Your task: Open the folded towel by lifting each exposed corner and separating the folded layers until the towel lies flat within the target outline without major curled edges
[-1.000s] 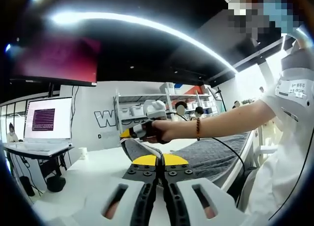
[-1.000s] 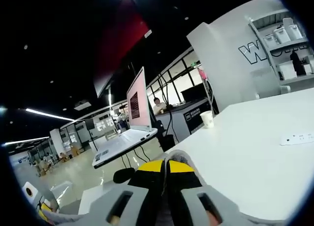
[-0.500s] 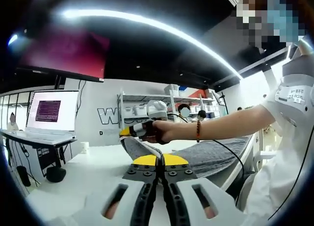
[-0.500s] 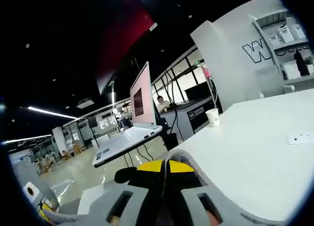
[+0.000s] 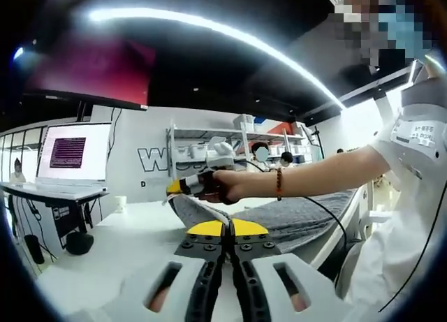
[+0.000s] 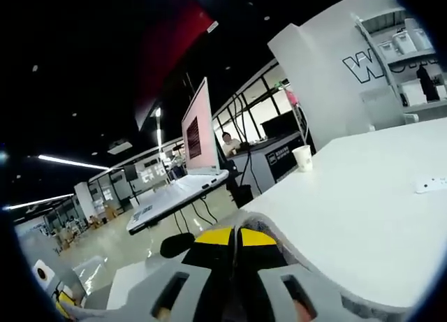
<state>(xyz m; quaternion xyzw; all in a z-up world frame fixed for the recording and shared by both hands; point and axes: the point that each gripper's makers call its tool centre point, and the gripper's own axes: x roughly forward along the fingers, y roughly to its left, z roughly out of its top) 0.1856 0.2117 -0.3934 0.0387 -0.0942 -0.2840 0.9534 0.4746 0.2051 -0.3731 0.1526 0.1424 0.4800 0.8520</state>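
Both tongs clamped on gray towel point(image 5: 307, 214), long axis stretching rightward across table point(image 5: 119, 245).

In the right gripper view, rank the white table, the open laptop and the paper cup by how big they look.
1. White table
2. Laptop
3. Paper cup, far off, so apparent size only.

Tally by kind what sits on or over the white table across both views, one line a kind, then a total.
Grippers: 2, the left gripper and the right gripper
Grey towel: 1
White paper cup: 1
Small white block: 1
Total: 5
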